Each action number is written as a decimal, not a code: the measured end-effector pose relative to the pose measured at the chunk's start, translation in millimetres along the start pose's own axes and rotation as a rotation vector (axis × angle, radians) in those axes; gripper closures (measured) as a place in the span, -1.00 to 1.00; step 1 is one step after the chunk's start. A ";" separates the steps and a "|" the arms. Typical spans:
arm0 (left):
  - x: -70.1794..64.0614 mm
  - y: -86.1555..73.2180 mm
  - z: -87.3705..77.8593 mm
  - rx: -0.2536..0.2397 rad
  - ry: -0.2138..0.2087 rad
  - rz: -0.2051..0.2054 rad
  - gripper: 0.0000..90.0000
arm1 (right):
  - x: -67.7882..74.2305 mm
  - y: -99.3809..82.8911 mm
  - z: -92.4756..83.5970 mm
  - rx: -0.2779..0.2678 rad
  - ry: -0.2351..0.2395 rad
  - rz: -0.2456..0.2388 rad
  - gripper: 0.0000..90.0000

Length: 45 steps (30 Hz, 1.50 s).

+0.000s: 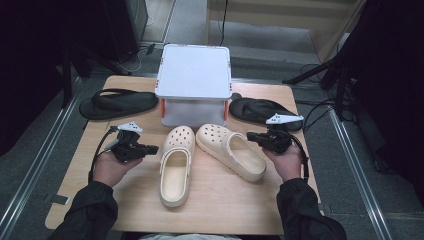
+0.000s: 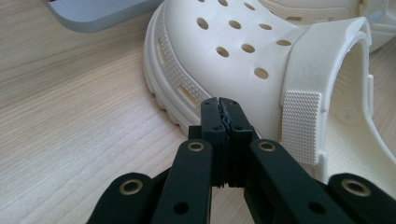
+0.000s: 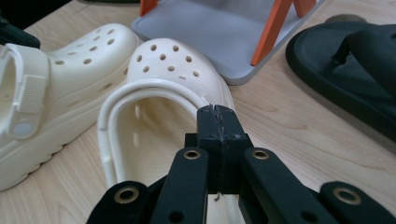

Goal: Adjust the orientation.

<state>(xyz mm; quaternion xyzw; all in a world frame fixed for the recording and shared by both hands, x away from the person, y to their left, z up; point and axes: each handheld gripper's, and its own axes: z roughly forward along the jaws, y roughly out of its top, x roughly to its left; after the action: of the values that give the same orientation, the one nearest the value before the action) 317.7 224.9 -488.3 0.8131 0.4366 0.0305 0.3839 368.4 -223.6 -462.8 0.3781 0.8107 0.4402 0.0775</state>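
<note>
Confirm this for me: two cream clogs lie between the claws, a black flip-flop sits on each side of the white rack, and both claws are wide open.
Wrong on the claws. The left claw and right claw are both shut with nothing between them, as each gripper view shows. The rest holds: two cream clogs between them, a black flip-flop on each side of the white rack.
</note>
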 end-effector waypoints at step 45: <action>-14.3 -7.7 19.7 0.067 -0.071 0.008 1.00 | -0.3 4.9 33.5 0.093 0.043 -0.056 1.00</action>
<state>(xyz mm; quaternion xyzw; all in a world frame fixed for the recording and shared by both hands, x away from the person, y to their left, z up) 311.2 205.1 -503.1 0.8279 0.4201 -0.0116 0.3715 386.6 -200.3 -479.2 0.3489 0.8420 0.4078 0.0550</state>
